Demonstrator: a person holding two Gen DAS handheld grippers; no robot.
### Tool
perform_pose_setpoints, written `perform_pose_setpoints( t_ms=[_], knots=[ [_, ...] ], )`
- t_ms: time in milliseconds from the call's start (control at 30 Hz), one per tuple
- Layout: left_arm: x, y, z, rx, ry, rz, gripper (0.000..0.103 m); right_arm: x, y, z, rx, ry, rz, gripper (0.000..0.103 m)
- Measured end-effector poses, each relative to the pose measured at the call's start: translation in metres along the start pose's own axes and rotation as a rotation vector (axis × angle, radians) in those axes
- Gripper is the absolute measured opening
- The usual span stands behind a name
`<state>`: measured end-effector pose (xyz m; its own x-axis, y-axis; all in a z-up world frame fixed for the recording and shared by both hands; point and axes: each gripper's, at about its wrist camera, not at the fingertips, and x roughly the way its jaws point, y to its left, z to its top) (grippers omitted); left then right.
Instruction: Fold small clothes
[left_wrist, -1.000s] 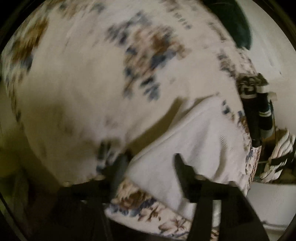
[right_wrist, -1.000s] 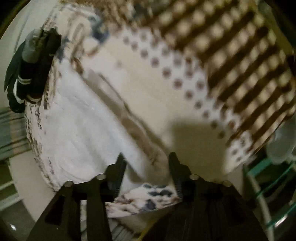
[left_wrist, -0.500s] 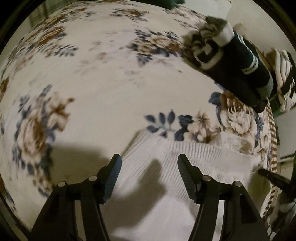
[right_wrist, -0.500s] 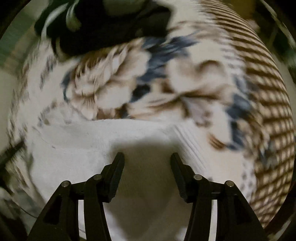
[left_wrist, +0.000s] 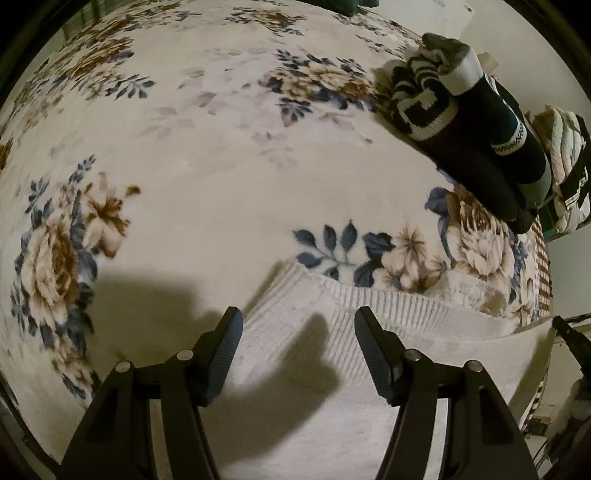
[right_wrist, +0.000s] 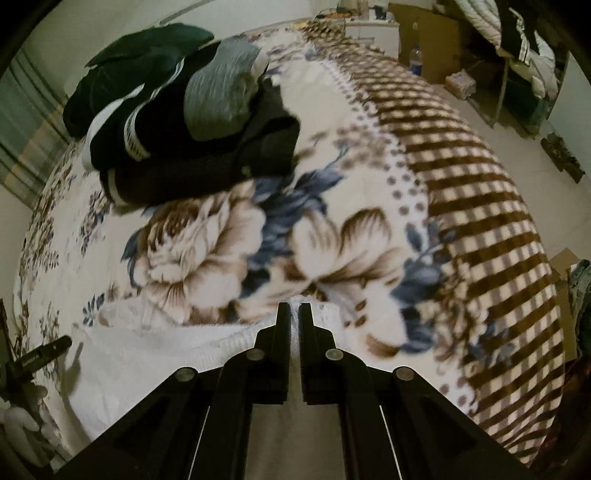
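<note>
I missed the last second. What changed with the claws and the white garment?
The right claw closed on the white garment's ribbed edge; half a second ago it was open. The left claw stays open above the garment. The dark folded pile hasn't been touched.

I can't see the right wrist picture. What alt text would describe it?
The right gripper, its jaws shut, pinches the ribbed edge of a white knit garment on a floral blanket. A pile of dark folded clothes lies farther back.
</note>
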<state>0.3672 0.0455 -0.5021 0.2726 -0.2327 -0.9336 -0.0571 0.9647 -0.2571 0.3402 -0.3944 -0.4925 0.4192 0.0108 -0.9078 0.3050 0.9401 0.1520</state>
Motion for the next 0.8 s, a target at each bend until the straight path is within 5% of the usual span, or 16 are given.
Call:
perform_pose_setpoints(
  t_ms=[267,433,500,700,800],
  knots=[
    [0.005,0.000,0.007,-0.014,-0.002,-0.040,0.061,0.038,-0.018,0.006,0.073,0.041,-0.086,0.004],
    [0.035,-0.014,0.007,0.040,0.084,-0.033,0.060,0.046,-0.013,0.003,0.055,0.061,-0.078,0.004],
    [0.037,-0.019,0.004,0.065,0.061,-0.011,0.010,0.043,-0.009,0.003,0.047,0.061,-0.072,0.004],
    [-0.018,-0.008,0.001,0.037,-0.147,0.016,0.006,0.028,-0.002,0.006,0.030,0.048,-0.040,0.004],
    [-0.032,0.009,0.004,-0.010,-0.186,0.044,0.006,0.020,0.000,0.009,0.037,0.035,-0.021,0.004]
  ],
)
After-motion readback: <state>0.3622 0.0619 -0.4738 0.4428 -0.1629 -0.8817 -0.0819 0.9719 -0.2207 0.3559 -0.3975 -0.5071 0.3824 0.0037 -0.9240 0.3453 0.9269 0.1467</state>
